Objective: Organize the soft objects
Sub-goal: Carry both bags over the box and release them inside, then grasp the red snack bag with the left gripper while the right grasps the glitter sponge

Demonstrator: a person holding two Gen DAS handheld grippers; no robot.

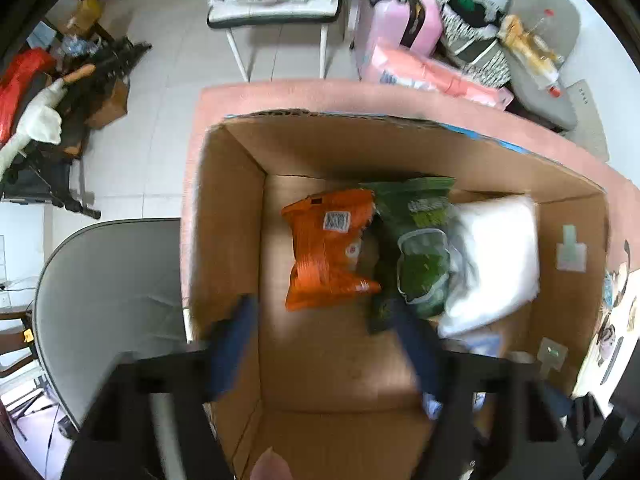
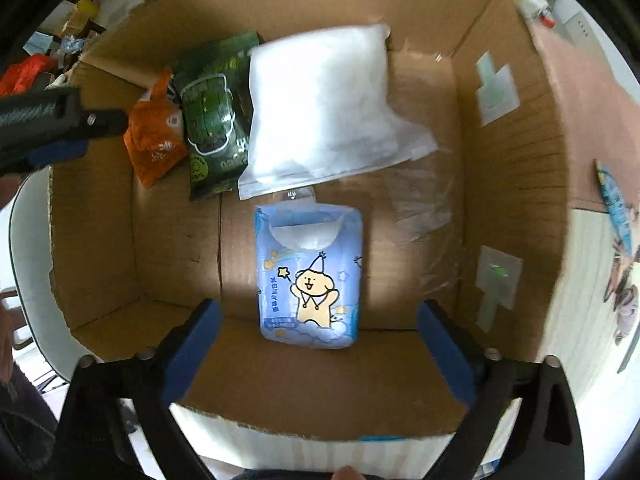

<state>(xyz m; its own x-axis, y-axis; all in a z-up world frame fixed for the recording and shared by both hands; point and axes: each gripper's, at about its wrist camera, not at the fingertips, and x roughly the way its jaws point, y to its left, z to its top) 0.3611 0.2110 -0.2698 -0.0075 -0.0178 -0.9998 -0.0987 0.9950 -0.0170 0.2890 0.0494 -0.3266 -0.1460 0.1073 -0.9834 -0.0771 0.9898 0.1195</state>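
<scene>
A: Nearest the right wrist camera, the right gripper points down into an open cardboard box, its 2 blue-padded fingers wide apart and clamped on nothing.

B: And between them?

A: A blue tissue pack printed with a cartoon bear lies flat on the box floor, free of both pads.

B: Beyond that pack?

A: A white padded bag in clear plastic sits just behind it, at the far wall. Beside it stand a green packet and then an orange packet, all 3 pressed side by side in a row.

B: The other side?

A: The left gripper hangs over the same box, fingers spread and blurred, so contact is hard to judge; they appear to grip nothing. In the right wrist view its dark body enters from the left edge, above the box rim.

B: What lies ahead of it?

A: The orange packet lies just past the fingertips, with the green packet and white bag alongside. The box rests on a pink-topped bench.

B: Farther off?

A: A grey chair stands beside the bench, and a pink suitcase stands on the tiled floor.
</scene>
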